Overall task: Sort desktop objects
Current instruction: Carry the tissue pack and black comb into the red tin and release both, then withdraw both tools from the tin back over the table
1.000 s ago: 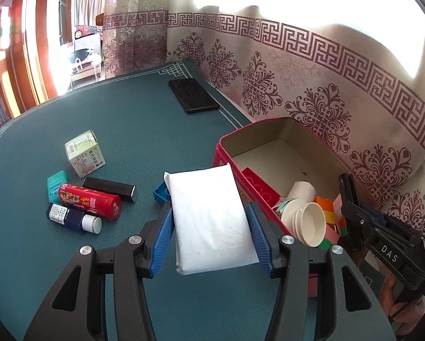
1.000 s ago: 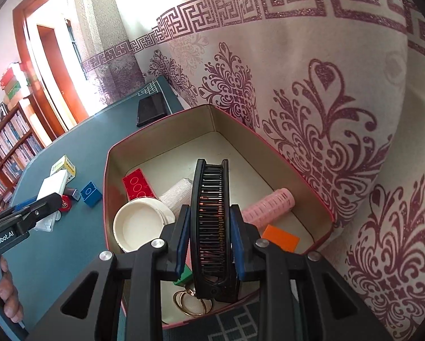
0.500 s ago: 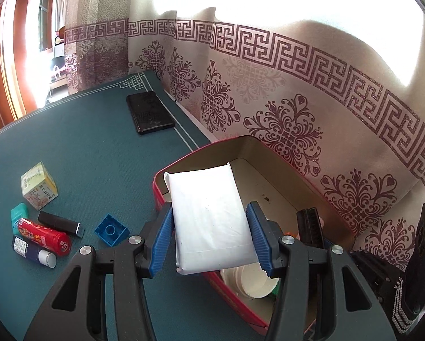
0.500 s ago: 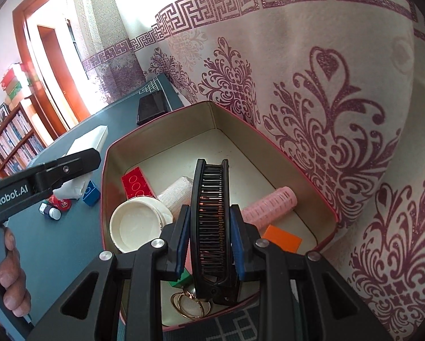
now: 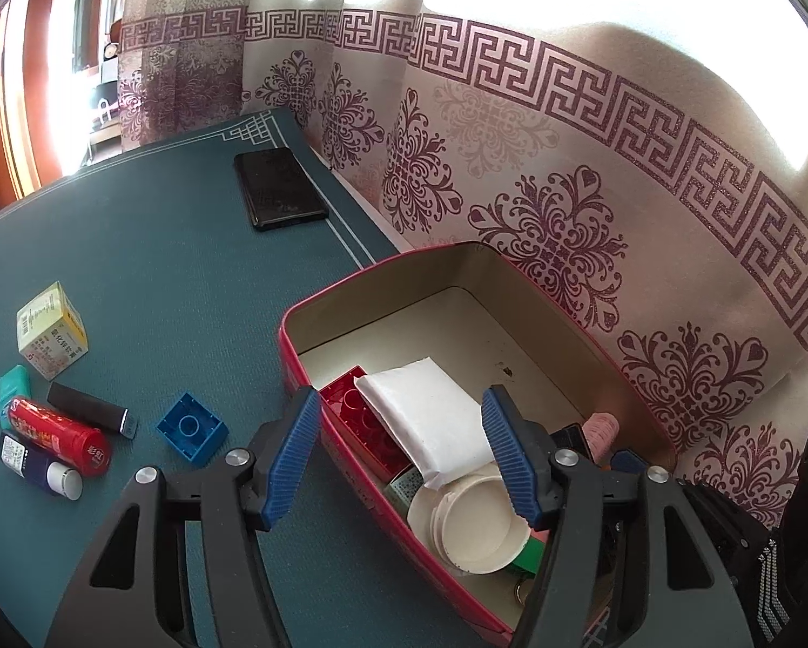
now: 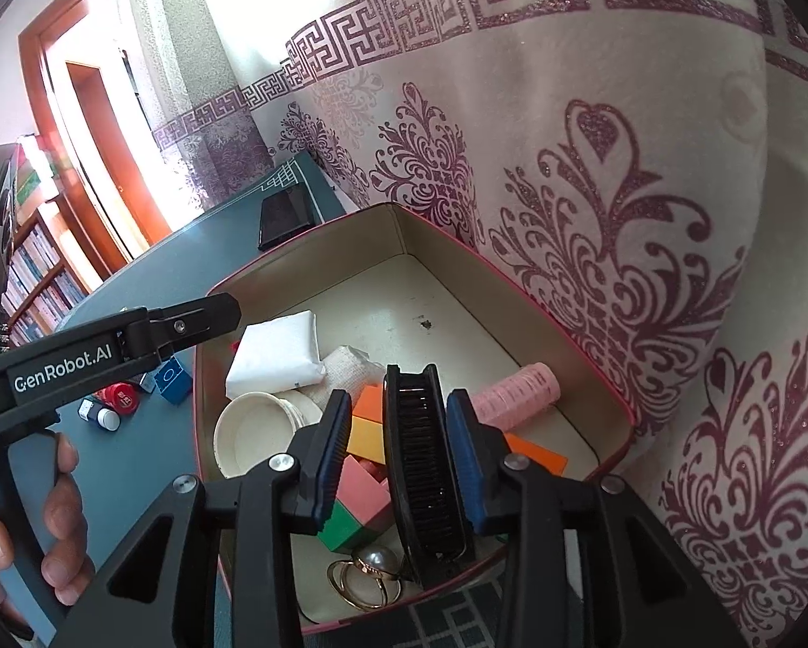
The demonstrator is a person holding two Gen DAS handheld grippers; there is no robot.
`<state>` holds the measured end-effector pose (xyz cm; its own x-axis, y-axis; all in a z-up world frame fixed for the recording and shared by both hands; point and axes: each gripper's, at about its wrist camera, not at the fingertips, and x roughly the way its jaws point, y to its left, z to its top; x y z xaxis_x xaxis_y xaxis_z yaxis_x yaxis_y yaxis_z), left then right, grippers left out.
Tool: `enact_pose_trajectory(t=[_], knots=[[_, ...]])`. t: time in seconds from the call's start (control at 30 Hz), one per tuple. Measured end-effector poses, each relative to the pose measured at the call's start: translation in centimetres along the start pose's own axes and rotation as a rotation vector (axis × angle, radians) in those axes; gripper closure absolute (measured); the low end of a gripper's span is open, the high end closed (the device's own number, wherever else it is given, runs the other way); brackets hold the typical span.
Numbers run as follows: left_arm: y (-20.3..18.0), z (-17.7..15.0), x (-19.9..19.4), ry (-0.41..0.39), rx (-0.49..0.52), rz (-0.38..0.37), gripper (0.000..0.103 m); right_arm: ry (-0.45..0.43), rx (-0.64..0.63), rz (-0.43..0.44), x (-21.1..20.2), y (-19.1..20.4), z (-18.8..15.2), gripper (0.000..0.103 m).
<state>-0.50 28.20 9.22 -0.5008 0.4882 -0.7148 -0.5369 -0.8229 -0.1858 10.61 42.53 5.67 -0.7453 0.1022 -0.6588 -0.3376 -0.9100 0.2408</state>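
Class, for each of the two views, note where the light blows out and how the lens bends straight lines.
Left wrist view: window glare whitens the curtain top, and the table edge curves. Right wrist view: the doorway burns white, the box rim bows, corners go black.

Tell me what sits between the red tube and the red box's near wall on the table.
The blue building block lies between the red tube and the red box, seen in the left wrist view.

"GenRobot.AI" in white on the black body of the left gripper (image 6: 209, 316)
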Motion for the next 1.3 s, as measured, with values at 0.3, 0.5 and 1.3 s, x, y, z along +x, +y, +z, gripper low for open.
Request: enact_pose_trajectory(t=[0.3, 0.5, 1.3], knots=[[1.9, -0.7, -0.8, -0.01, -0.011, 0.066, 0.037, -0.011, -0.014, 0.017, -0.5, 1.0, 0.0, 0.053], [3.7, -1.3, -1.4, -0.014, -0.03, 0.11, 0.037, -0.061, -0.024, 0.015, -1.5, 1.9, -0.1, 0.022], [19.5, -5.1, -4.4, 0.0, -0.266, 0.348, 0.038, -0.03, -0.074, 0.107, -1.8, 6.9, -1.5, 0.02]])
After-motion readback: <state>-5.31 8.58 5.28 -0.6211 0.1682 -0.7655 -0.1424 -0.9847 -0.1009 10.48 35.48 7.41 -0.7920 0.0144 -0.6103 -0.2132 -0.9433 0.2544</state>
